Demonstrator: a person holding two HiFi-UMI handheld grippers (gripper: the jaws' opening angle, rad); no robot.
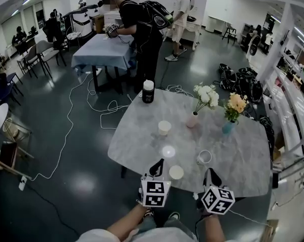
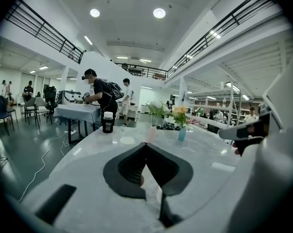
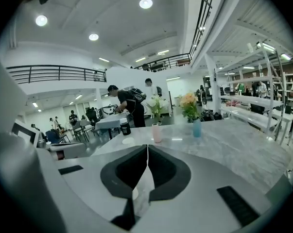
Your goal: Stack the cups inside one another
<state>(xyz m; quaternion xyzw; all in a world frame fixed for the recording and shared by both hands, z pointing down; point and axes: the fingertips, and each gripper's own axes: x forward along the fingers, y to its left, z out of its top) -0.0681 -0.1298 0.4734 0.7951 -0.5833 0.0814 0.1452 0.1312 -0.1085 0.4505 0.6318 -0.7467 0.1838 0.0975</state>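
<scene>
Left gripper view shows my left gripper (image 2: 146,145) closed, holding nothing. My right gripper (image 3: 147,147) is closed too (also empty).

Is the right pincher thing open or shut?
Shut. In the right gripper view, the right gripper has its two jaws meeting at the tips, with nothing between them.

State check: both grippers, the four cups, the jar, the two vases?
left gripper: shut, empty
right gripper: shut, empty
far cup: upright, unstacked
middle cup: on table, unstacked
near cup: on table, unstacked
right cup: on table, unstacked, pose unclear
black jar: upright, white lid on
pink vase: upright, holds white flowers
blue vase: upright, holds orange flowers
</scene>
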